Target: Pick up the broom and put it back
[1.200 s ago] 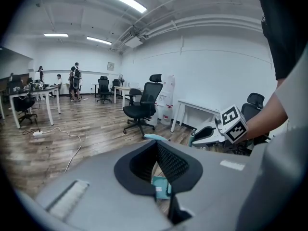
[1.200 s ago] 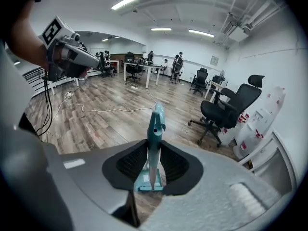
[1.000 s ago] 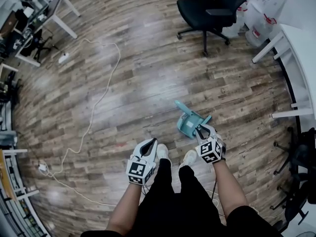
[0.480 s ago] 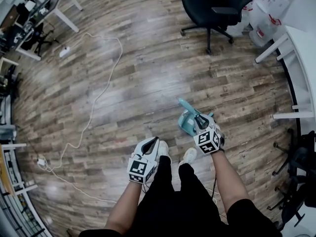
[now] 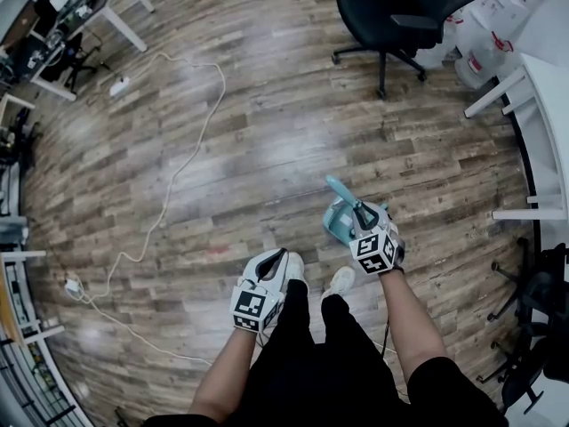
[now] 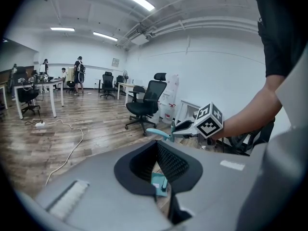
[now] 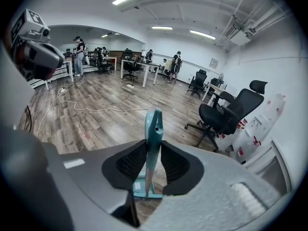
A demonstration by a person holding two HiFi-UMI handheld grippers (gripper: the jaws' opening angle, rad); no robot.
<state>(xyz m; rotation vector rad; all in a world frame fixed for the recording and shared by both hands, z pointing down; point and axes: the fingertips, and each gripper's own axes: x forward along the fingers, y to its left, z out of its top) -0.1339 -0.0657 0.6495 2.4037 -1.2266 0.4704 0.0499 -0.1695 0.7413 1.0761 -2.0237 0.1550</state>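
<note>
A teal broom stands tilted on the wood floor; its handle (image 5: 340,189) rises from a teal head or dustpan (image 5: 339,223). My right gripper (image 5: 362,218) is shut on the handle. In the right gripper view the handle (image 7: 153,129) runs up between both pads of that gripper (image 7: 153,147). Its jaws have just opened a touch, with the handle still between them. My left gripper (image 5: 276,256) hangs lower left by the person's shoes, tips together and nothing in them. The left gripper view shows its jaws (image 6: 157,146) meeting, with the right gripper (image 6: 177,128) and broom handle (image 6: 159,133) beyond.
A black office chair (image 5: 400,7) stands ahead to the right. A white cable (image 5: 178,167) snakes over the floor on the left to a power strip (image 5: 117,85). White desks (image 5: 533,87) line the right side. The person's shoes (image 5: 342,280) are just below the broom.
My right gripper has shifted a little forward with the broom handle in it. The left gripper has stayed where it was. The head camera's view has drifted slightly.
</note>
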